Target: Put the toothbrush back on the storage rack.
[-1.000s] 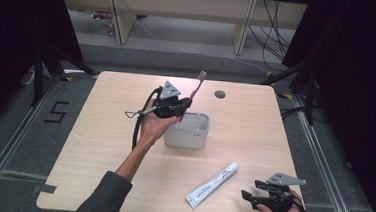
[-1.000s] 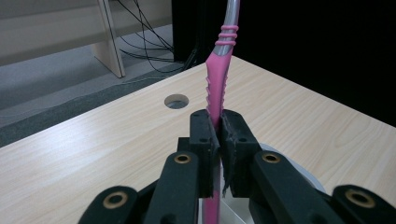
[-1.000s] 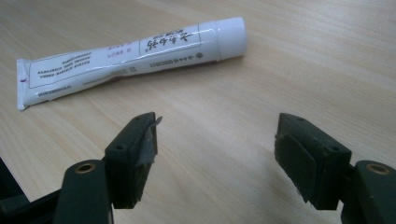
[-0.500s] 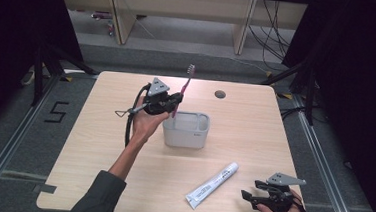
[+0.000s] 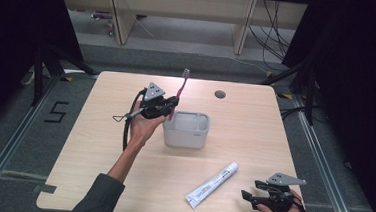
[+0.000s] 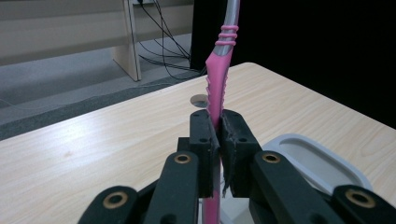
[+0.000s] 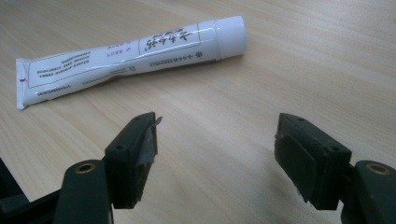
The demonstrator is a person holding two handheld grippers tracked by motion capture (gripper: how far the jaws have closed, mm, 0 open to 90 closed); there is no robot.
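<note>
- Two grippers at one wooden table (image 5: 97,150), taken here from left to right.
- Left gripper (image 5: 168,106) raised above the tabletop, just left of the grey tub (image 5: 186,131), jaws pressed tight on the pink toothbrush (image 5: 179,93).
- Toothbrush clamped at the lower handle, standing near upright, bristle head topmost, lower end hidden behind the jaws at the tub's left rim; touching the tub or not, cannot tell.
- Tub upright near the table's middle, open mouth up.
- White toothpaste tube (image 5: 212,185) flat on the wood, well apart from the tub, cap end pointing away from the near edge.
- Right gripper (image 5: 249,197) low at the near right corner, jaws spread wide, bare wood between them, tube just ahead.
</note>
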